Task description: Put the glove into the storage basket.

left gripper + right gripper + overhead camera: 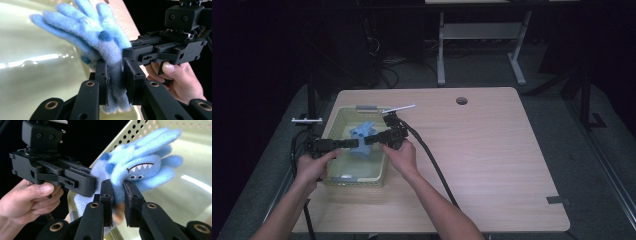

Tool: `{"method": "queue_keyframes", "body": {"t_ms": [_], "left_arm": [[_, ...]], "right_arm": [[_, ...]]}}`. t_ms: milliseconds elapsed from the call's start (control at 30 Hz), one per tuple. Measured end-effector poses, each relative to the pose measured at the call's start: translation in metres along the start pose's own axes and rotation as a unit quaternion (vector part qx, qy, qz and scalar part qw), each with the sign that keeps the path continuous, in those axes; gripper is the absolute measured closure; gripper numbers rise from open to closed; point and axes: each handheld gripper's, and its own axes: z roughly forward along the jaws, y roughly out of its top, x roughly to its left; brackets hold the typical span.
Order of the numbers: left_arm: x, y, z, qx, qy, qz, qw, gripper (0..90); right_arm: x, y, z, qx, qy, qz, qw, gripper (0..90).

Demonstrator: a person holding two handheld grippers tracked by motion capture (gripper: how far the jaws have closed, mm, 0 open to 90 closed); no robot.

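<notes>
Blue fuzzy glove [100,42] pinched from both sides: left gripper [115,75] clamped on its cuff, right gripper [117,197] clamped on its other edge. Held up between both above pale green perforated basket [337,117], on wooden table [492,150].

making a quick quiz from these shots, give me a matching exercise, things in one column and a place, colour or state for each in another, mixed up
Things
1. glove
2. basket
3. table
4. left gripper

Place, colour or state
A. pale green, with rows of small holes in its wall
B. light wood top with a round hole near the far edge
C. fuzzy blue, held above the basket
D. black, shut on the glove

Pairs: 1-C, 2-A, 3-B, 4-D
</notes>
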Motion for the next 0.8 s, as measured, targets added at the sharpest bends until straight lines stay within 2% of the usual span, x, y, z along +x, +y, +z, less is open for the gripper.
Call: {"method": "queue_keyframes", "body": {"t_ms": [300,633,767,800], "left_arm": [[0.010,-0.002,0.000,0.004,0.012,-0.012,0.9998,74.7],[0.015,-0.003,0.001,0.010,0.032,-0.022,0.9992,75.0],[0.016,-0.004,0.004,0.013,0.046,-0.026,0.9985,74.9],[0.017,-0.005,0.007,0.018,0.059,-0.025,0.9978,74.9]], "right_arm": [[-0.008,0.000,0.012,0.012,-0.002,0.006,0.9999,78.4],[-0.011,0.000,0.021,0.019,-0.022,0.003,0.9996,75.4],[-0.012,0.000,0.019,0.025,-0.032,0.000,0.9992,72.7],[-0.011,0.000,0.017,0.029,-0.040,-0.004,0.9988,72.2]]}}
